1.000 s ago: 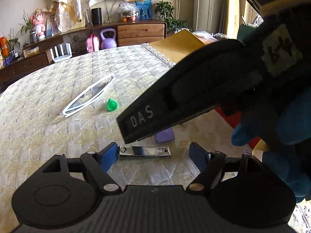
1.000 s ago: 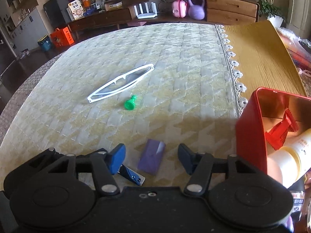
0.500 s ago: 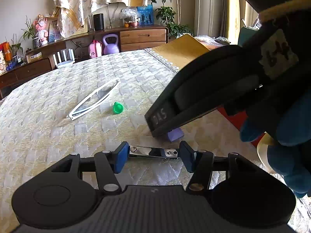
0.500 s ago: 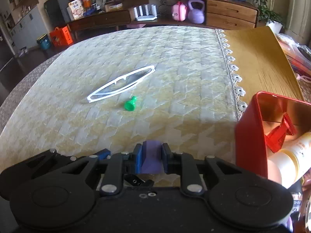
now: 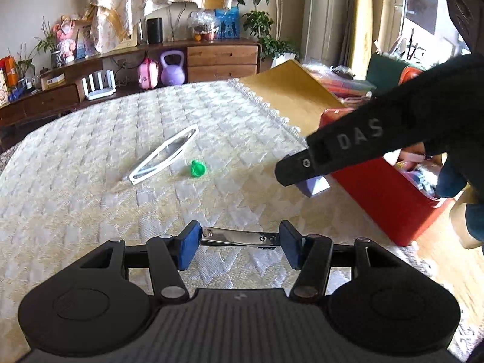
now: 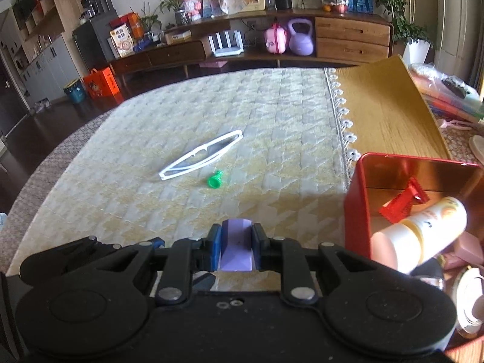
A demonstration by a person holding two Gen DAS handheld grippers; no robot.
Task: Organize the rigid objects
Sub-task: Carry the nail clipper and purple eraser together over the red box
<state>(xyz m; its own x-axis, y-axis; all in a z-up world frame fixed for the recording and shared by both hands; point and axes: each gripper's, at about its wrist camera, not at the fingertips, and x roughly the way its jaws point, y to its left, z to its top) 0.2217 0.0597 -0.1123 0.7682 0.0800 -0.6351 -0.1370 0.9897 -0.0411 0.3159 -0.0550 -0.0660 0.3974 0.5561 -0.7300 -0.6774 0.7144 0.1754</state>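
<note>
My left gripper [image 5: 239, 243] is shut on a silver nail clipper [image 5: 239, 239], held lengthwise between the blue pads just above the quilted cloth. My right gripper [image 6: 236, 246] is shut on a small purple block [image 6: 236, 249], lifted off the cloth. In the left wrist view that block [image 5: 314, 186] hangs under the black right gripper body [image 5: 348, 151], beside the red box [image 5: 390, 202]. White glasses [image 5: 165, 158] and a green cap [image 5: 198, 169] lie further out on the cloth.
The red box [image 6: 358, 211] at the right holds a red clip [image 6: 403, 204] and a cream bottle [image 6: 423, 234]. Bare wooden table [image 6: 384, 115] shows beyond the cloth's lace edge. A sideboard [image 6: 351, 37] stands at the far wall.
Both grippers closed, the left on the nail clipper and the right on the purple block. Both then lifted off the cloth, and the right one moved toward the red box.
</note>
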